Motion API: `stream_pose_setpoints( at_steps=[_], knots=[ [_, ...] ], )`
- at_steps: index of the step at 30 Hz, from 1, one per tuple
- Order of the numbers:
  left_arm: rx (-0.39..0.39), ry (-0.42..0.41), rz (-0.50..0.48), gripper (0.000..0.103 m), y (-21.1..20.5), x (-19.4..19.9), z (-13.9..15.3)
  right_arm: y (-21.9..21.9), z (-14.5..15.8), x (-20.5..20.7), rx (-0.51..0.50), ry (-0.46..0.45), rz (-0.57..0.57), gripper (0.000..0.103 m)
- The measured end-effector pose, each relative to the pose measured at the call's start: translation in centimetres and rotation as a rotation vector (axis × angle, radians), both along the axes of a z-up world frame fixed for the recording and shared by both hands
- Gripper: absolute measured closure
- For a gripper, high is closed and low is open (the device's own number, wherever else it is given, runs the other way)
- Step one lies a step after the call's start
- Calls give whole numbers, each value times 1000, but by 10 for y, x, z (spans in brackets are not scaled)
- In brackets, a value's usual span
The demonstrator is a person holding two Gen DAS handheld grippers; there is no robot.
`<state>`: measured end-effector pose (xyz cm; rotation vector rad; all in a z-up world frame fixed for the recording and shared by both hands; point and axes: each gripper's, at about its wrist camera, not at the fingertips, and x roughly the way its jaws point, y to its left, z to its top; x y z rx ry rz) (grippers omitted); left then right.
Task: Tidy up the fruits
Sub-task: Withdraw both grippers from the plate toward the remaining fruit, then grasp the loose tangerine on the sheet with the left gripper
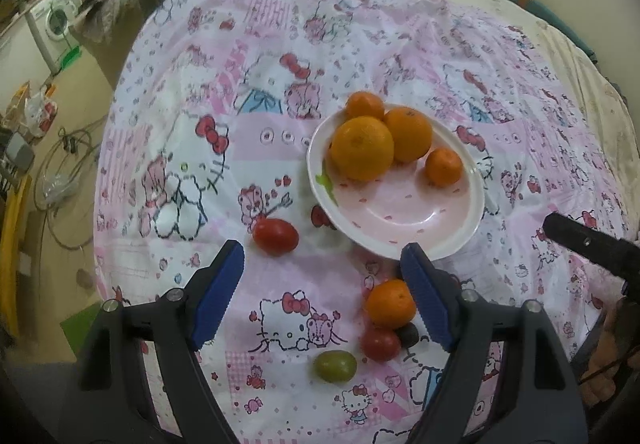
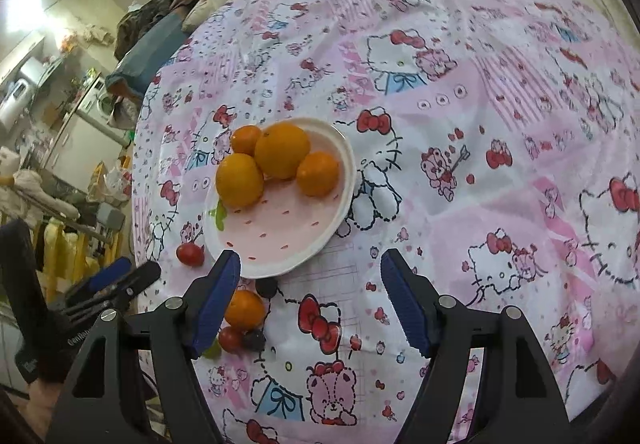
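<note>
From the left wrist, the left claw [image 1: 322,260] is seen spread wide with nothing between its blue pads [image 1: 218,296]. Just past its right tip a pink plate [image 1: 416,219] is found on the patterned cloth [image 1: 280,43], with four oranges [image 1: 362,147] grouped at the plate's far side. Beyond the left tip a red tomato [image 1: 276,237] lies alone on the cloth. Inside the jaws, close to the right pad, a loose orange [image 1: 390,303] is touched by a second red tomato [image 1: 380,343] and a dark fruit [image 1: 408,334], the latter partly hidden behind the pad; a green fruit [image 1: 334,365] rests just nearer. A black tip of the right claw [image 1: 588,244] is cut off at the right edge. A washing machine [image 1: 54,21] is made out far to the left.

From the right wrist, the right claw [image 2: 310,268] is also seen wide, its jaws empty. The plate [image 2: 340,171] is found ahead of its left tip, which overlaps the near rim. The loose orange [image 2: 244,308], a red tomato [image 2: 230,339] and two dark fruits [image 2: 253,340] are crowded against the outside of the left pad [image 2: 212,304], and the green fruit [image 2: 212,351] is largely covered by it. The lone tomato [image 2: 190,254] sits left of the plate. The left claw [image 2: 116,278] is seen at the left, held in a black glove [image 2: 52,332] whose white lettering is cut off and unreadable.
</note>
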<state>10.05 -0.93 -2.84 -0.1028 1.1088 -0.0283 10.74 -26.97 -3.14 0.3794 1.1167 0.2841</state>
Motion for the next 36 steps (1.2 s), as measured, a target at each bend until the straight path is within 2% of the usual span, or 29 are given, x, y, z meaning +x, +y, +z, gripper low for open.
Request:
stream_pose_setpoints(
  at_steps=[5, 9, 13, 15, 17, 20, 22, 25, 30, 36],
  knots=[
    [-95, 131, -17, 25, 0, 2, -28, -1, -6, 4, 16, 28, -15, 28],
    [-131, 242, -62, 27, -16, 0, -50, 2, -9, 6, 19, 44, -8, 28],
    [-125, 258, -121, 27, -38, 1, -58, 1, -10, 5, 22, 49, -5, 28],
    [-110, 266, -142, 31, -48, 4, -63, 0, -11, 6, 26, 54, -6, 28],
    [-85, 272, -147, 41, -53, 6, -67, -2, -11, 5, 31, 59, -8, 28],
    [-65, 299, -154, 43, -57, 10, -75, -5, -12, 5, 33, 64, -13, 28],
    [-62, 312, -157, 53, -59, 12, -80, -7, -13, 5, 37, 66, -16, 28],
    [-102, 318, -156, 64, -60, 12, -79, -8, -13, 6, 43, 70, -19, 28],
    [-106, 301, -157, 65, -59, 7, -72, -5, -14, 7, 48, 72, -6, 28],
    [-112, 264, -101, 65, -34, 3, -52, 10, -25, 7, 62, 110, 43, 28]
  ],
)
